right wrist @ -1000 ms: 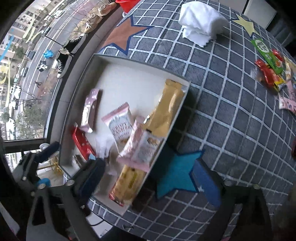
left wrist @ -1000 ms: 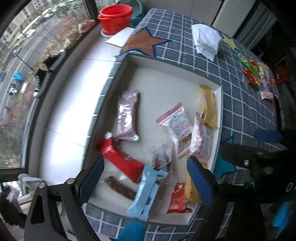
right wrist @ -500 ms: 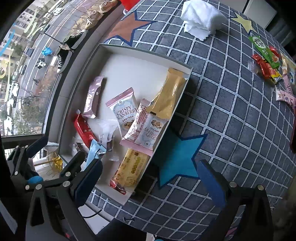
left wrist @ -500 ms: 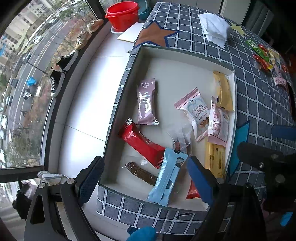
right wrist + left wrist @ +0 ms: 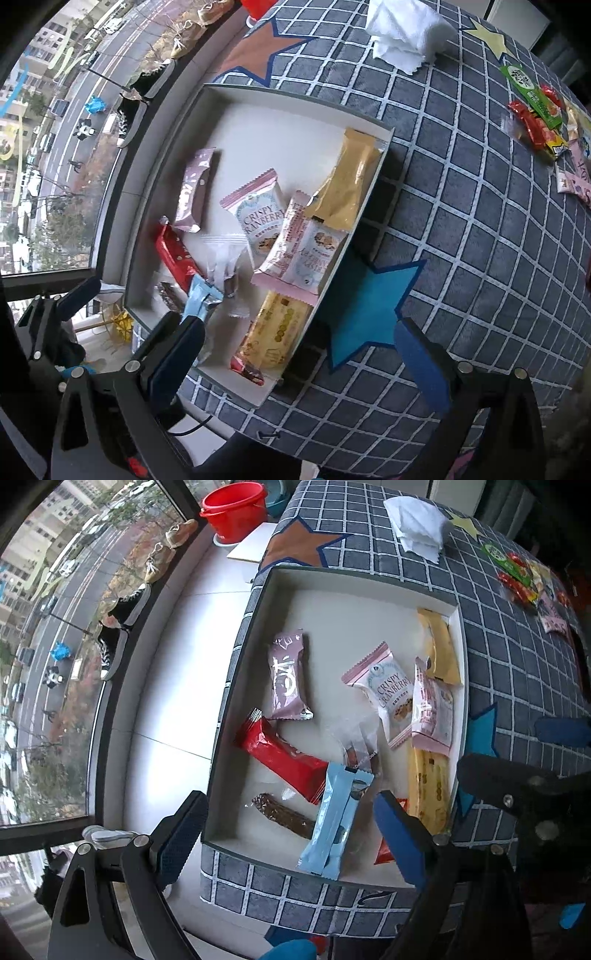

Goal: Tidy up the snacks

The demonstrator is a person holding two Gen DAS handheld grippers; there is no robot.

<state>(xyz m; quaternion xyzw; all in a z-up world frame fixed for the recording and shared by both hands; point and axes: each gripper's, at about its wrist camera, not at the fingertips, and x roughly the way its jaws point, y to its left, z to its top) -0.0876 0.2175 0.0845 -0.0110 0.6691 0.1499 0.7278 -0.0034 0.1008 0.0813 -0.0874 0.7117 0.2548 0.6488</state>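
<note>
A white tray [image 5: 354,602] on the checked table holds several snack packs: a mauve pack [image 5: 288,675], a red bar [image 5: 284,757], a light blue pack [image 5: 336,819], a cranberry cookie pack [image 5: 391,690], a yellow bar [image 5: 439,650]. The tray also shows in the right wrist view [image 5: 295,107]. My left gripper [image 5: 291,830] is open and empty above the tray's near edge. My right gripper [image 5: 299,354] is open and empty above the tray's near right corner. Loose snacks [image 5: 543,118] lie at the table's far right.
A crumpled white tissue [image 5: 417,524] lies at the table's far side. A red bucket [image 5: 236,509] stands on the floor by the window. The window sill and glass run along the left. The right gripper's body [image 5: 524,786] sits at the left view's right edge.
Both grippers have pulled back and up from the tray, so more of it and the table shows. The snacks have not moved.
</note>
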